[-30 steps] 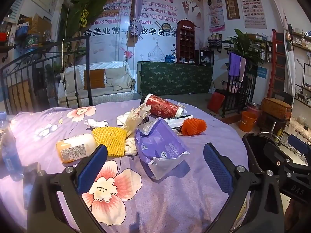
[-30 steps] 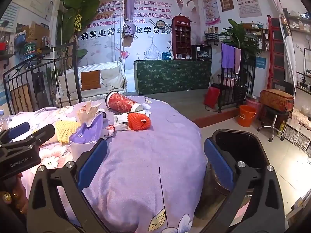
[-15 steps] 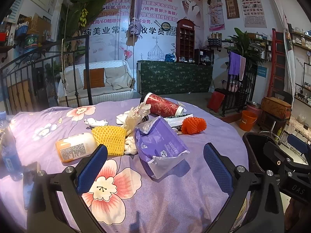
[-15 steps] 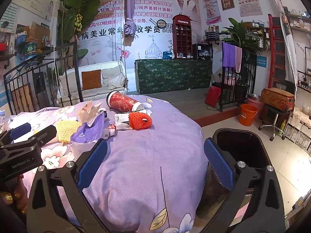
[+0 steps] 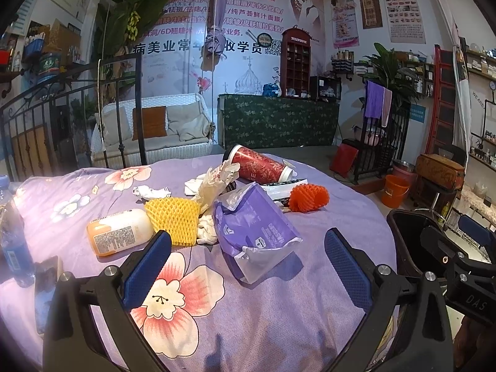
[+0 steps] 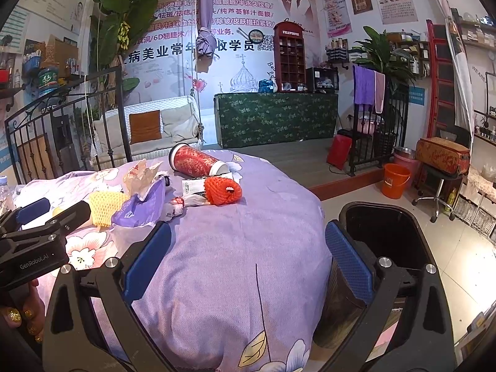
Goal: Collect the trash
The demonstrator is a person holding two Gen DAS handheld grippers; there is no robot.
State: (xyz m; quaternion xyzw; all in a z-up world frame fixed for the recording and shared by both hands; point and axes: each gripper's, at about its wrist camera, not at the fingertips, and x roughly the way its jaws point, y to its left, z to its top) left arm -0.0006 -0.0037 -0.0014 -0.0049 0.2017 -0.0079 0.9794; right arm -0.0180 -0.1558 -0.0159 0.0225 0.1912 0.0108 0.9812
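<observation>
Trash lies on a round table with a purple flowered cloth (image 5: 263,316): a purple plastic bag (image 5: 257,232), a yellow foam net (image 5: 175,221), an orange-and-white bottle (image 5: 119,235), an orange foam net (image 5: 308,197), a red paper cup (image 5: 259,166) on its side, and crumpled paper (image 5: 217,179). My left gripper (image 5: 248,266) hovers open just short of the purple bag, holding nothing. My right gripper (image 6: 248,263) is open over the table's right edge, beside a black trash bin (image 6: 384,229). The orange net (image 6: 223,190) and red cup (image 6: 195,162) lie well beyond it.
A blue water bottle (image 5: 12,238) stands at the table's left edge with a phone (image 5: 46,291) beside it. An iron railing (image 5: 62,117) and a swing sofa (image 5: 155,130) are behind. An orange bucket (image 6: 395,179) and a stool (image 6: 440,179) stand on the floor to the right.
Both grippers have stayed open and almost still. The right wrist view has shifted slightly; nothing on the table has moved.
</observation>
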